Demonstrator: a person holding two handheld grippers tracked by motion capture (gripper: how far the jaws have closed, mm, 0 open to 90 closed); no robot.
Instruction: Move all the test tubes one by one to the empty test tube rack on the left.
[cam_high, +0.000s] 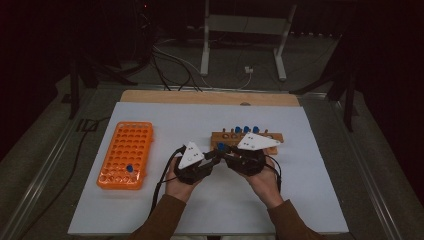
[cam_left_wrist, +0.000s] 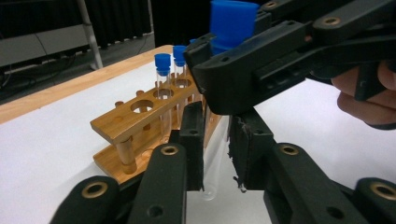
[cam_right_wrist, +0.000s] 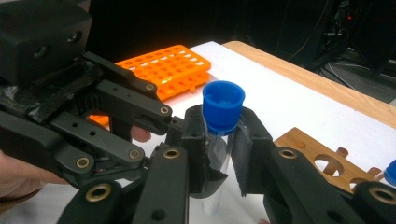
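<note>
Gripping one clear test tube (cam_right_wrist: 218, 140) with a blue cap (cam_right_wrist: 223, 106) between both pairs of jaws, I hold it upright at the centre of the high view, just in front of the wooden rack (cam_high: 247, 140). My right gripper (cam_right_wrist: 219, 149) is clamped just under the cap; my left gripper (cam_left_wrist: 215, 144) is closed on the tube's lower part. Three more blue-capped tubes (cam_high: 247, 129) stand in the wooden rack. An orange rack (cam_high: 126, 155) lies at the left of the white counter (cam_high: 300, 200), holding one capped tube (cam_high: 130, 169).
</note>
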